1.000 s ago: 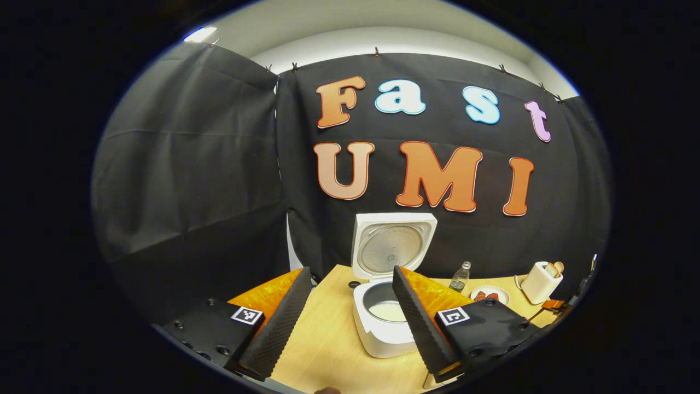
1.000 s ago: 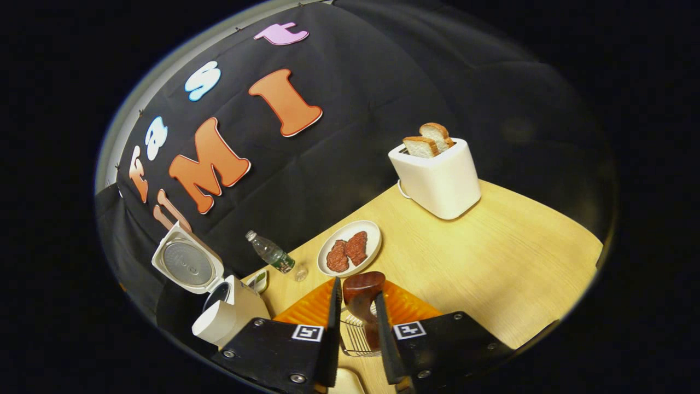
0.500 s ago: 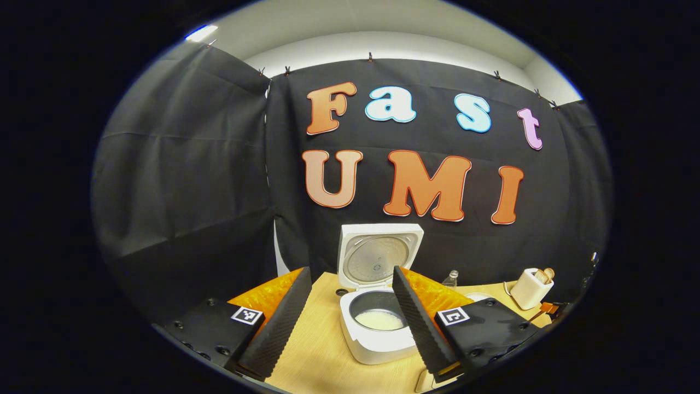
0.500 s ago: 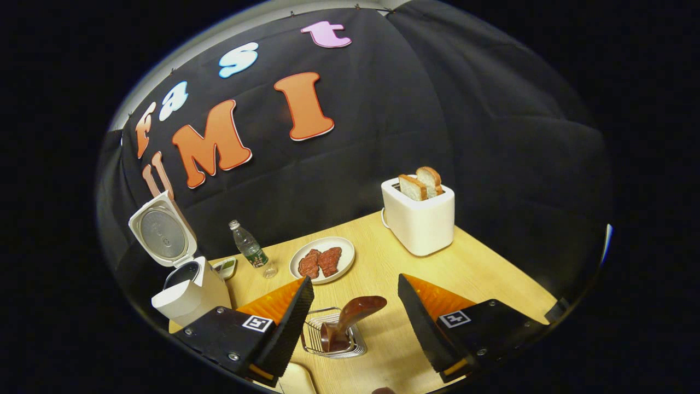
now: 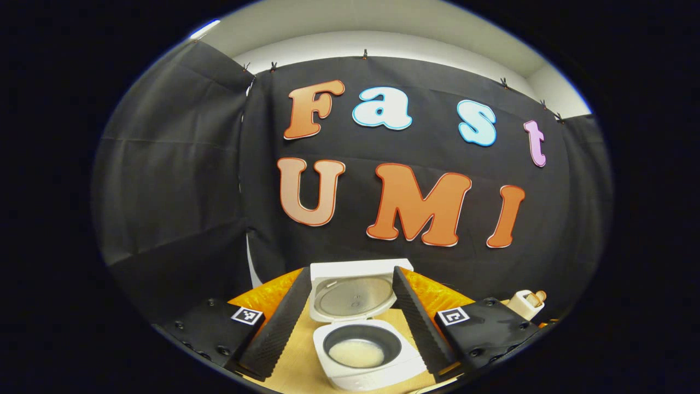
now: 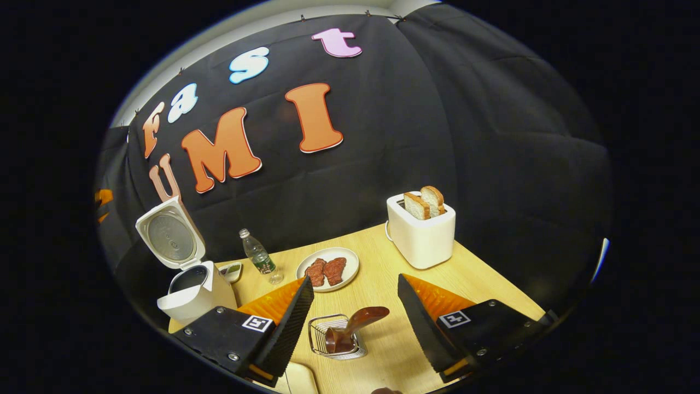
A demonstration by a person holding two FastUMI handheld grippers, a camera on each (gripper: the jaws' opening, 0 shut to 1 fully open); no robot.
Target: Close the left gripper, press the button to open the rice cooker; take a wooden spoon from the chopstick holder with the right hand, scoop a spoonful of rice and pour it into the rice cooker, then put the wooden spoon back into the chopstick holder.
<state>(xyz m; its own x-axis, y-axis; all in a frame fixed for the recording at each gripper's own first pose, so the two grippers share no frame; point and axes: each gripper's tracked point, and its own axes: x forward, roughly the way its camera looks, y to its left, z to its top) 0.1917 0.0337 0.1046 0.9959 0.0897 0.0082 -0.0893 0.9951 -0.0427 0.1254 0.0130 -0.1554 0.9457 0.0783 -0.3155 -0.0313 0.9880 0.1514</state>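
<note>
Fingers of the right gripper stand wide apart and hold nothing; a second ago they were clamped on the wooden spoon, which now leans in the wire chopstick holder just ahead of them, handle down, bowl tilted up and to the right. Release is therefore done and the spoon is back in its place, which is judged to be the last step of the task. The holder sits on the wooden table. Beyond it lie a plate of meat, a small bottle and a toaster with two bread slices.

The left gripper is likewise spread open and empty. Between its fingers, farther off, the rice cooker stands with its lid raised upright and a pale layer of rice in the inner pot. Compared with a second ago, this gripper has shifted to face the cooker squarely. Nothing remains to be handled, by this judgement.
</note>
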